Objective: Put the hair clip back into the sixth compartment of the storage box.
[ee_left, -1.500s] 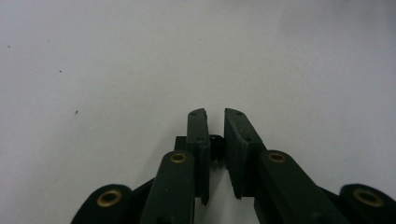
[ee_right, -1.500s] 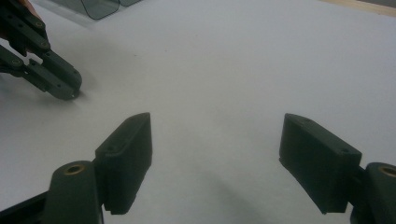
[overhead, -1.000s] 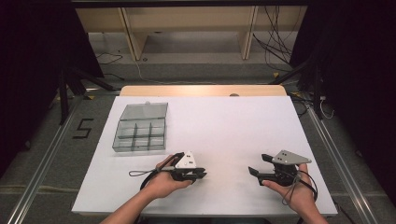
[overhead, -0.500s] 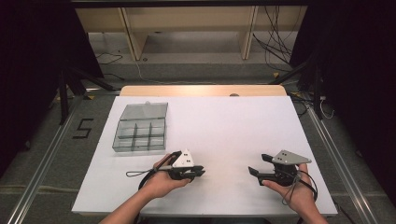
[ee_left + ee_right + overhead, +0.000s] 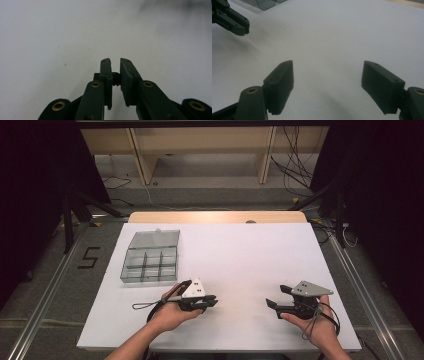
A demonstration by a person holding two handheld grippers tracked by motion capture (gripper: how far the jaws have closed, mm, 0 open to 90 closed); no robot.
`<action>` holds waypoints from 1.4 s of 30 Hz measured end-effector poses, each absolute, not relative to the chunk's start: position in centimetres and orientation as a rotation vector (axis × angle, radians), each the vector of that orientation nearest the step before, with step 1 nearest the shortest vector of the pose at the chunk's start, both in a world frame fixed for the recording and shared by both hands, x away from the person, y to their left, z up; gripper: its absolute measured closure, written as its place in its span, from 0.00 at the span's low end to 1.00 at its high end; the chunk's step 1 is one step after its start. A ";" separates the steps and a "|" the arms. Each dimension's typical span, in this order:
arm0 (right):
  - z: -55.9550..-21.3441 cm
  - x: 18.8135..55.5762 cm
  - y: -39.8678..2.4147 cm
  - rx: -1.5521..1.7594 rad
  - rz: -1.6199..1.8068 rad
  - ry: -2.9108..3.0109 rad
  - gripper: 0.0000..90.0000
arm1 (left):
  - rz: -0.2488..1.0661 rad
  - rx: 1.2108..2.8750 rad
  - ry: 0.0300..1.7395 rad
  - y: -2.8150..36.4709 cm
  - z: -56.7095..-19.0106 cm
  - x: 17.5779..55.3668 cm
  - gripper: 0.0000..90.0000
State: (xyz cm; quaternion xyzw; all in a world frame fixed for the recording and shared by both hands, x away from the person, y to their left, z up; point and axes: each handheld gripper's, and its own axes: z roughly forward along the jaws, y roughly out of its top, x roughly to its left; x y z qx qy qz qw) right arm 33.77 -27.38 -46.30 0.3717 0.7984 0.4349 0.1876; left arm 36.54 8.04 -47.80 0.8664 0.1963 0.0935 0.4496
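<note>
Left gripper has shifted slightly since the earlier frame, jaws together on nothing; right gripper unmoved, jaws wide apart and empty; both rest low on the white tabletop, likely staged before reaching the compartment box at far left.

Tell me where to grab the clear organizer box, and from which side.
Probably the near wall of the box, from the person's side: the lid lies flat beyond the compartments, so that rim stands free. The open right gripper fits over a thin wall; the left gripper is shut and would need opening.
</note>
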 end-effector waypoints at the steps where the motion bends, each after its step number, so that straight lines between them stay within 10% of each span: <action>1: -46.3 33.8 -27.4 1.046 1.224 2.247 0.30 | 0.231 2.138 0.489 8.1 -47.8 36.5 0.89; 42: -46.3 33.8 -27.4 1.050 1.223 2.246 0.30 | 0.333 2.055 0.618 10.4 -46.4 37.5 0.89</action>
